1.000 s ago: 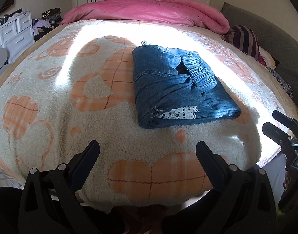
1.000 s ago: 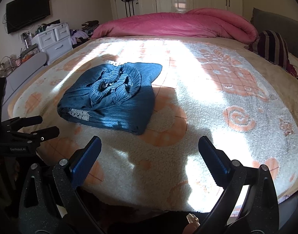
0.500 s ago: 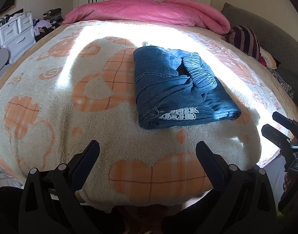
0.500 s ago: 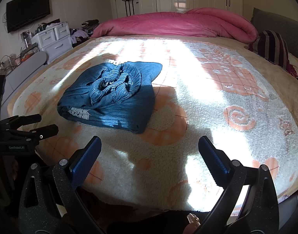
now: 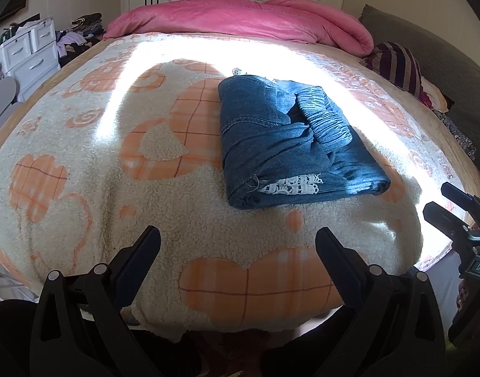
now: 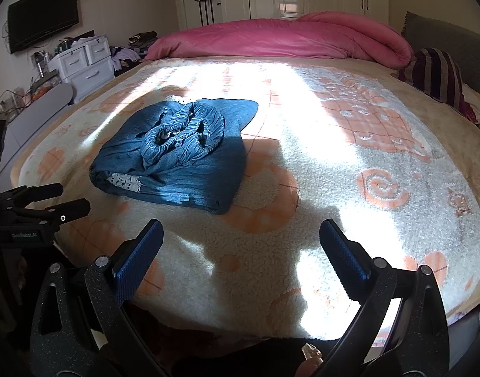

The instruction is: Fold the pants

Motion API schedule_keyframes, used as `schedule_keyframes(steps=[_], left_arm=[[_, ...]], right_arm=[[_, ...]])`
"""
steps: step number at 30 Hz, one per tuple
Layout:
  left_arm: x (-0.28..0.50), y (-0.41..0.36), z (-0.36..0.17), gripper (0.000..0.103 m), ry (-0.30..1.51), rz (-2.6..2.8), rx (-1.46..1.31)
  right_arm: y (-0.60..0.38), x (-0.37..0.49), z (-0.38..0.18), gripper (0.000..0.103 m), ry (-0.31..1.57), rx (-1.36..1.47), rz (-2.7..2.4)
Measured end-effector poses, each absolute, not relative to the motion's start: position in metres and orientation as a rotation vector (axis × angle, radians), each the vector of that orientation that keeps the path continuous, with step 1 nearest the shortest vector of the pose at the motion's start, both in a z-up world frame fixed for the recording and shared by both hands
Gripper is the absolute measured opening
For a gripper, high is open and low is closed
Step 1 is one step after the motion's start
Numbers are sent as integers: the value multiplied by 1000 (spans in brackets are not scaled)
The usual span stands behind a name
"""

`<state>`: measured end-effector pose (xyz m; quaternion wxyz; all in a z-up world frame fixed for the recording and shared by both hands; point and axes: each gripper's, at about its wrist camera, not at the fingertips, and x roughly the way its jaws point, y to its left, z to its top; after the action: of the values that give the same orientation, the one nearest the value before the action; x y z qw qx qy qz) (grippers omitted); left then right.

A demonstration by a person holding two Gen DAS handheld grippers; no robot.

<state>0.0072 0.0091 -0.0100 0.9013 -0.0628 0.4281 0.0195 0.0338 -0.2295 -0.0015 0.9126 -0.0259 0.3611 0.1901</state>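
Observation:
Blue denim pants (image 5: pixel 290 144) lie folded into a thick rectangular bundle on the bed's fleece blanket (image 5: pixel 114 163), with a white lace trim at the near end and the gathered waistband on top. They also show in the right wrist view (image 6: pixel 180 154). My left gripper (image 5: pixel 238 238) is open and empty, held back near the bed's front edge, short of the pants. My right gripper (image 6: pixel 241 232) is open and empty, to the right of the pants at the front edge. Each gripper shows at the edge of the other's view.
A pink duvet (image 5: pixel 240 19) lies bunched along the far side of the bed. A striped pillow (image 5: pixel 396 62) and a dark headboard (image 5: pixel 444 72) are at the right. White drawers (image 6: pixel 83 66) and a wall TV (image 6: pixel 42 28) stand to the left.
Both grippers stay open and nearly still. The pants have not moved.

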Motion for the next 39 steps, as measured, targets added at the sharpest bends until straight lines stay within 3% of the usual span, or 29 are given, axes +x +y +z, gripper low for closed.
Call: schedule_keyframes(steps=[39], left_arm=[[8, 10, 1, 99, 905, 29, -136]], right_arm=[[-239, 38, 0, 94, 749, -51, 351]])
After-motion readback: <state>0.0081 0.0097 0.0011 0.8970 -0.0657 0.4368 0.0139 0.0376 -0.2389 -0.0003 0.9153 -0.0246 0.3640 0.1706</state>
